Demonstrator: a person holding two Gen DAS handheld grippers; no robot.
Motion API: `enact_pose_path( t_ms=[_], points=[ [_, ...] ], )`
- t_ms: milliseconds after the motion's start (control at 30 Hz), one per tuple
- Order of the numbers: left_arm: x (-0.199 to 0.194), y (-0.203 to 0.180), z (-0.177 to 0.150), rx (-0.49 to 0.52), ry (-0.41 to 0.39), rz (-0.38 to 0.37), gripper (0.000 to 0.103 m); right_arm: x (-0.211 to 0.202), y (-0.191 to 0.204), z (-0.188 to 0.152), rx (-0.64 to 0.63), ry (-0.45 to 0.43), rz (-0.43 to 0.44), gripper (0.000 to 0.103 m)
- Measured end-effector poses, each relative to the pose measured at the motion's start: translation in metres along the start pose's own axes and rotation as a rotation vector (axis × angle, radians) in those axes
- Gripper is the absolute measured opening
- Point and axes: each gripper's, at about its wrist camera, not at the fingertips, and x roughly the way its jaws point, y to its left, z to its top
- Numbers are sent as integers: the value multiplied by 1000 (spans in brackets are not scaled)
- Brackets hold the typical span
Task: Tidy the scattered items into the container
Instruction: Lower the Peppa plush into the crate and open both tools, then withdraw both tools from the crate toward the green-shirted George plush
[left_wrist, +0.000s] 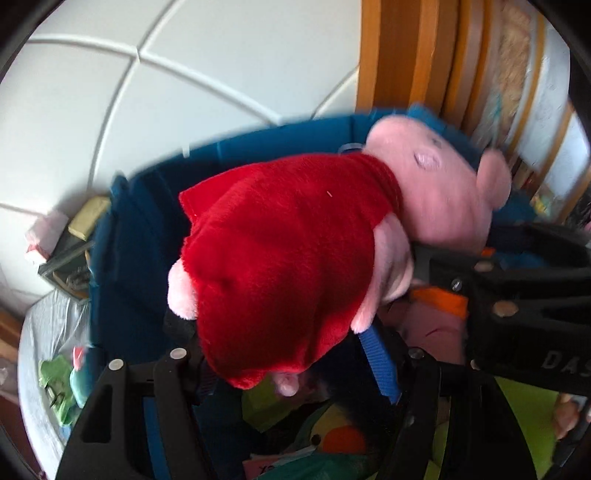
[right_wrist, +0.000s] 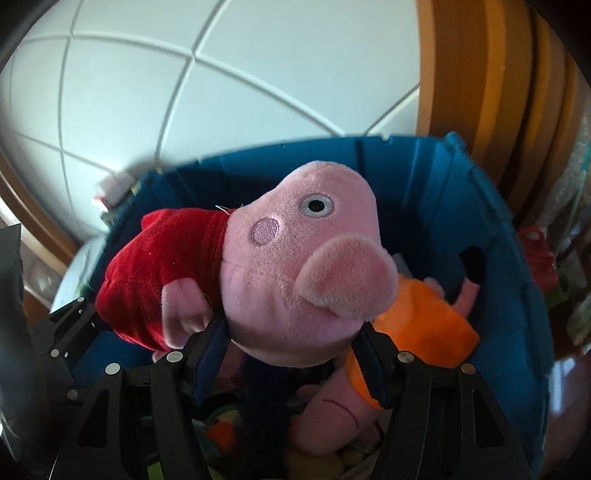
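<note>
A pink pig plush in a red dress (left_wrist: 280, 258) hangs over the open blue fabric bin (left_wrist: 125, 266). My left gripper (left_wrist: 291, 350) is closed on the dress end of the plush. My right gripper (right_wrist: 291, 343) is closed on the plush's pink head (right_wrist: 303, 266), and its black body shows at the right of the left wrist view (left_wrist: 524, 306). In the right wrist view the plush sits above the blue bin (right_wrist: 436, 192). Inside the bin lie a pig plush in an orange dress (right_wrist: 421, 325) and other soft toys (left_wrist: 332, 435).
White tiled floor (right_wrist: 147, 92) lies beyond the bin. Orange wooden furniture (right_wrist: 498, 74) stands at the right. A plastic bag with green items (left_wrist: 59, 380) and small boxes (left_wrist: 81, 221) lie left of the bin. Red and green clutter (right_wrist: 539, 254) sits to the bin's right.
</note>
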Motion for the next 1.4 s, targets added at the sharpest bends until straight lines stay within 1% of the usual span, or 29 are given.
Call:
enact_pose_path(
  t_ms=[33,67,100,200,267,333,600,667,733,800,833,867,967,1033,1167,1267,1400],
  points=[
    [9,-3,-3,8,40,6,66,6,1,1,-5,29,-11,64],
    [18,-7,-6,13,75,7,62,11,2,2,-9,60,-26,64],
    [24,-10,-9,18,102,1,62,18,2,2,-10,89,-44,64],
    [33,-14,-14,27,145,-5,62,32,-8,2,11,138,-55,64],
    [29,-18,-15,41,129,2,62,40,-16,3,21,148,-54,62],
    [24,-21,-15,53,108,12,62,37,-14,2,19,147,-53,61],
    [10,-30,-30,42,126,9,62,16,-8,-5,-6,109,-84,61],
    [9,-23,-33,42,127,2,62,10,-6,-10,-10,105,-97,61],
    [-1,-22,-40,38,114,0,62,0,-1,-12,-10,100,-103,62],
    [-11,-16,-43,33,96,-5,67,-11,4,-14,-16,87,-108,62],
    [-18,-13,-46,30,83,-6,71,-16,6,-11,-23,82,-106,63],
    [-25,-10,-49,26,66,-5,72,-24,7,-12,-25,72,-110,63],
    [-43,-3,-53,16,29,-13,72,-45,17,-17,-35,39,-126,67],
    [-59,1,-58,6,5,-18,72,-56,23,-21,-43,21,-135,73],
    [-84,4,-67,5,-40,-5,72,-75,35,-29,-58,-10,-148,79],
    [-103,11,-73,-2,-76,17,73,-89,46,-33,-72,-31,-159,81],
    [-124,29,-80,-24,-110,33,73,-107,65,-31,-79,-72,-151,84]
  ],
)
